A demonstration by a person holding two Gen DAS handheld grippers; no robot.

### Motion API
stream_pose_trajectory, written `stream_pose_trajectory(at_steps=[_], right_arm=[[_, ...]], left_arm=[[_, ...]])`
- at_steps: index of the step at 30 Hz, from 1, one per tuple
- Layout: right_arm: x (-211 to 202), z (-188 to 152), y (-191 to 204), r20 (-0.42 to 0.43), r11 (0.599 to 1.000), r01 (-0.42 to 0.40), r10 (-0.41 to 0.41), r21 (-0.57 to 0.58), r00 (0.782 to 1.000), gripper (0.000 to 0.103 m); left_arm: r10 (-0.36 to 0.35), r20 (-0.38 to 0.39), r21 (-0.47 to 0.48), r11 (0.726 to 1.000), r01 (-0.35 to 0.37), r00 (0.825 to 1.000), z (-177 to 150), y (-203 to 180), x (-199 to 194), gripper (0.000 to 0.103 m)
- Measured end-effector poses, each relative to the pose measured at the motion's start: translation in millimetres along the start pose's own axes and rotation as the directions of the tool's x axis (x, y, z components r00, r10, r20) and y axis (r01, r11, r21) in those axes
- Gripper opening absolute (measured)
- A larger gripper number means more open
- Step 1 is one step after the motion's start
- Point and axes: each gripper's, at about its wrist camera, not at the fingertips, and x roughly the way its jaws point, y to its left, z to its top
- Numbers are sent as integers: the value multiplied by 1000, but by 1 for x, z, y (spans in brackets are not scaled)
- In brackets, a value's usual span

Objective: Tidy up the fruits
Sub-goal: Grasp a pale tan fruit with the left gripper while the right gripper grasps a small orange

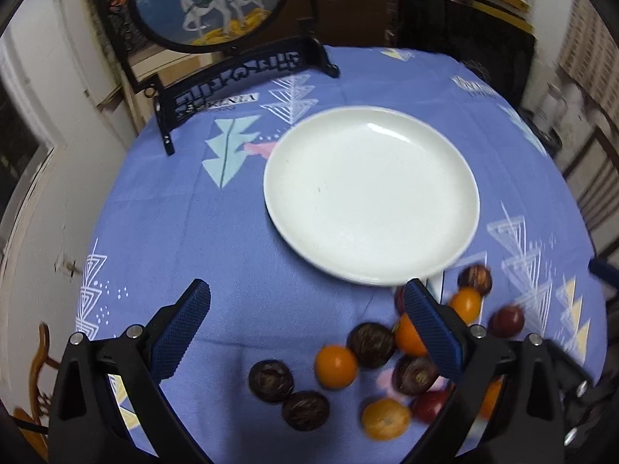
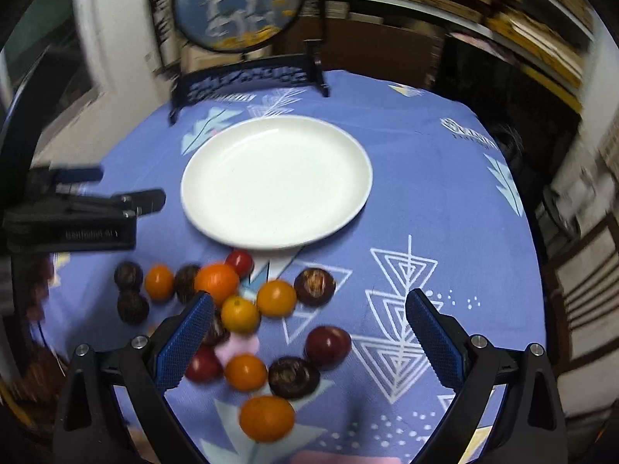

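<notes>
While nothing sits on it yet, the big white plate [image 2: 276,181] lies in the middle of the round table [image 2: 445,201] with the blue cloth. All the fruit is on the cloth on the near side of the plate, close to its rim but not on it.

From big to small: the oranges [image 2: 267,417] are the biggest, then the dark red plums [image 2: 328,347], then the brown round fruits [image 2: 314,287].

The right gripper [image 2: 309,342] hangs right over the pile, its two blue fingers [image 2: 433,344] spread wide and holding nothing. One plum sits between them, a bit toward the left finger.

The left gripper [image 1: 307,332] is wide apart too, with nothing in it. For this one the pile lies low and off to its right, so most fruit is beside its right finger, not between the two.

I think the right gripper is nearer, so it should pick first, going down on the plum and then forward to the plate.
</notes>
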Motion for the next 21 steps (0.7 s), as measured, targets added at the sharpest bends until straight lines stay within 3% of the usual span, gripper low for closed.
stream_pose_trajectory(at_steps=[3, 7, 10, 18, 21], right_arm=[[-2, -25, -4, -41, 999, -49, 49, -13, 998, 100], [4, -60, -6, -130, 986, -158, 163, 51, 978, 100], [13, -71, 2, -173, 984, -170, 178, 58, 969, 99], [35, -73, 19, -255, 983, -178, 182, 37, 950, 84], [46, -72, 20, -288, 981, -185, 195, 59, 938, 67]], left_arm=[[-37, -27, 55, 998, 38, 999, -28, 12, 1, 98], [-104, -79, 78, 991, 110, 991, -64, 25, -3, 98], [-121, -112, 99, 986, 132, 986, -81, 24, -4, 98], [-182, -159, 178, 962, 210, 970, -110, 0, -4, 98], [-206, -170, 201, 950, 238, 964, -115, -13, -3, 98]])
